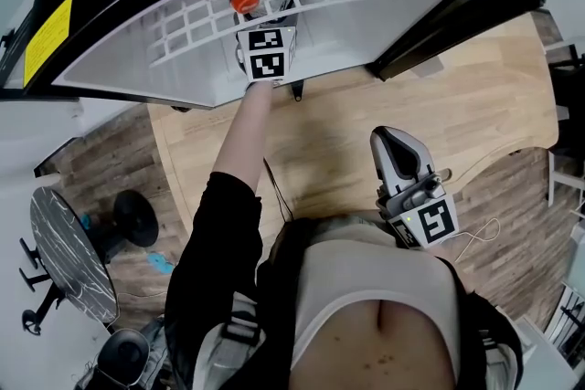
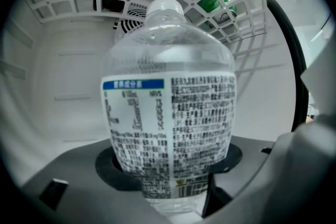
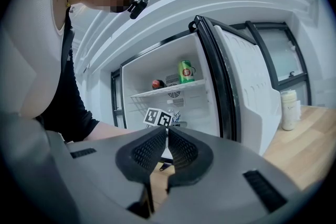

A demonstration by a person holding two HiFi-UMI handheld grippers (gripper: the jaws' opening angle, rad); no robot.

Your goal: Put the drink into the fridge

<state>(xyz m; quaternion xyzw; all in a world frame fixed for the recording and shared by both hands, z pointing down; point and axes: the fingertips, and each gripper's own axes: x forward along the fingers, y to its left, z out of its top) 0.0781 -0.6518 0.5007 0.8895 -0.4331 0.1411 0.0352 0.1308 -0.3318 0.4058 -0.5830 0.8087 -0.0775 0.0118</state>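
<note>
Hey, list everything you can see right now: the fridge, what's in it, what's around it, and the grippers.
Fridge: one, white inside with a black frame, door open, on the wooden table.
Wire shelf: one, white, inside the fridge.
Water bottle: one, clear with a printed label, inside the fridge below the shelf.
Can: one, green, on the shelf.
Red-capped bottle: one, dark, on the shelf.
Container: one, white, on the table beyond the door.
Wooden table: one, light wood.
Round table: one, dark marbled, lower left.
Left gripper: grey, shut on the water bottle.
Right gripper: grey, shut, empty, near the person's body.
</note>
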